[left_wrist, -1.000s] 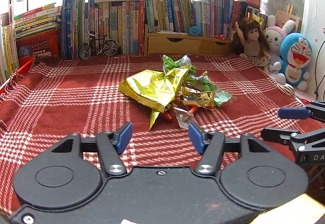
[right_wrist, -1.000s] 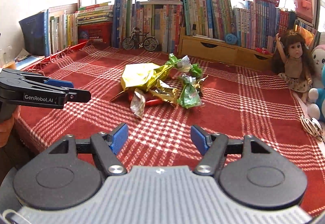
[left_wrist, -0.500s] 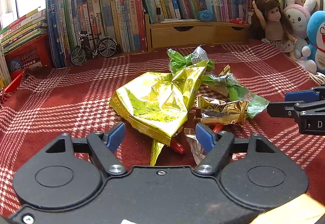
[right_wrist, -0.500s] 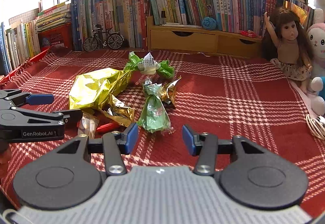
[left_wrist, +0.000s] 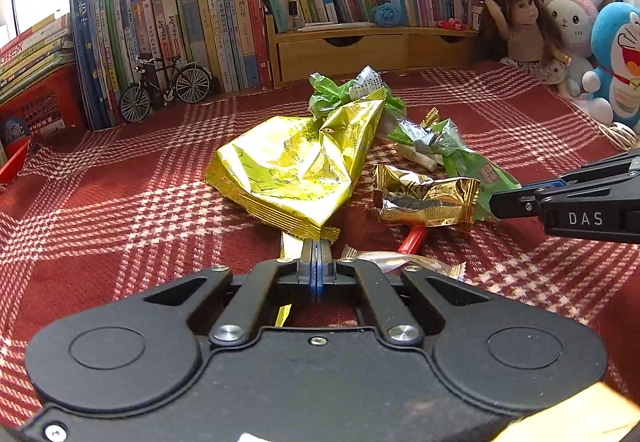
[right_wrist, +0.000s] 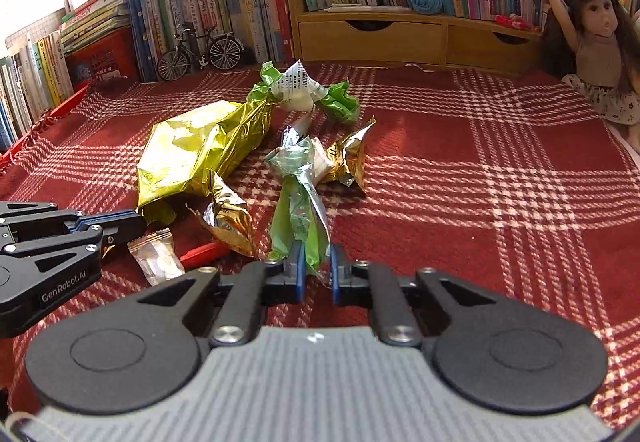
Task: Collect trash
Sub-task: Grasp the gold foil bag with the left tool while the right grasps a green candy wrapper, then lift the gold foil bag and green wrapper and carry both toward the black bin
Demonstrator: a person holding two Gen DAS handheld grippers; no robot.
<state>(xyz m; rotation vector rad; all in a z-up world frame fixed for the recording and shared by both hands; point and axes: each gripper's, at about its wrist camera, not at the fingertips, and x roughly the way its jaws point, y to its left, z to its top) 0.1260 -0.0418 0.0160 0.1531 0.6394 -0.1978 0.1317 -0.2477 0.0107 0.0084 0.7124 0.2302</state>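
A heap of wrappers lies on the red checked cloth. My left gripper has its jaws closing tight on the near corner of the big yellow foil bag; a yellow strip shows under them. My right gripper is closing on the lower end of a long green wrapper, which sits pinched between the blue pads. Beside these lie a gold wrapper, a red stick-like piece, a small clear packet and a green-and-white wrapper. Each view shows the other gripper at its edge.
Rows of books, a toy bicycle and a wooden drawer box line the back. A doll and plush toys stand at the right, with a coiled cable near them. A red basket is at the left.
Both grippers moved forward and down to the wrapper heap. Both went from open to shut, the left on the yellow bag, the right on the green wrapper.
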